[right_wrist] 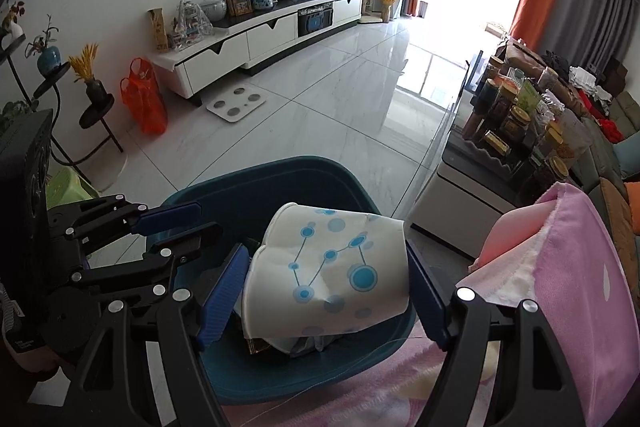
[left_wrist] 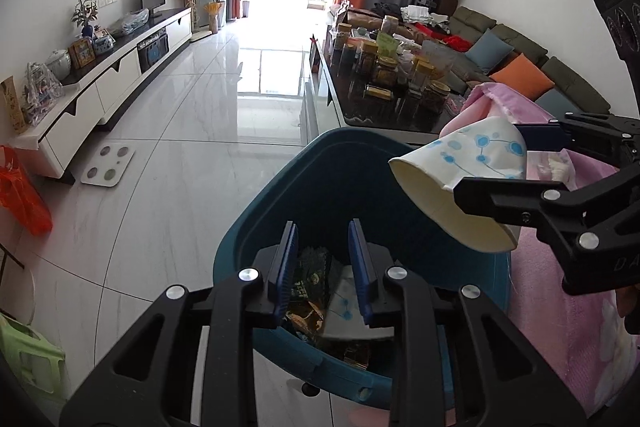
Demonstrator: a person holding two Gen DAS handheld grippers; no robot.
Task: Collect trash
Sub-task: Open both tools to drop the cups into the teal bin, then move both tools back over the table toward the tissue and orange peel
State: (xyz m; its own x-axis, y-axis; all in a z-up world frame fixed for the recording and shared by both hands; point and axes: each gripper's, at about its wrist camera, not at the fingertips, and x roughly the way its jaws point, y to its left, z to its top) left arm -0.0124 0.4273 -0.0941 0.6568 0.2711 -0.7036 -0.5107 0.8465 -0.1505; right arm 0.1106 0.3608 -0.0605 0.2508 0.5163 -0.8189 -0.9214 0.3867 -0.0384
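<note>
Left wrist view looks down past the left gripper [left_wrist: 322,267], whose 2 blue pads stand a narrow gap apart with nothing between them. No earlier moment is there to compare, so only that gap can be told. Directly below it sits the teal bin [left_wrist: 280,195], and inside lie a dark snack wrapper [left_wrist: 306,291] and a crumpled white cup with blue dots [left_wrist: 346,311]. To the right, over the bin's rim, the right gripper [left_wrist: 490,163] clamps a paper cup [left_wrist: 460,163] of the same pattern, tilted with its mouth toward the camera. Beside the bin, on the right, spreads a pink blanket [left_wrist: 560,287].

From the right wrist, the cup [right_wrist: 332,267] fills the space between both pads, squashed and creased, held sideways above the bin [right_wrist: 256,187]. Its jaws stand wide but press on the cup's 2 ends. The left gripper [right_wrist: 188,223] hangs at the left over the bin's edge, pads close together and empty.

Farther out, a white scale [right_wrist: 236,105] lies on the tiled floor, an orange bag [right_wrist: 146,103] leans near the TV cabinet [right_wrist: 260,35], and a table [left_wrist: 384,115] crowded with jars stands beyond the bin, before a sofa [left_wrist: 560,75].
</note>
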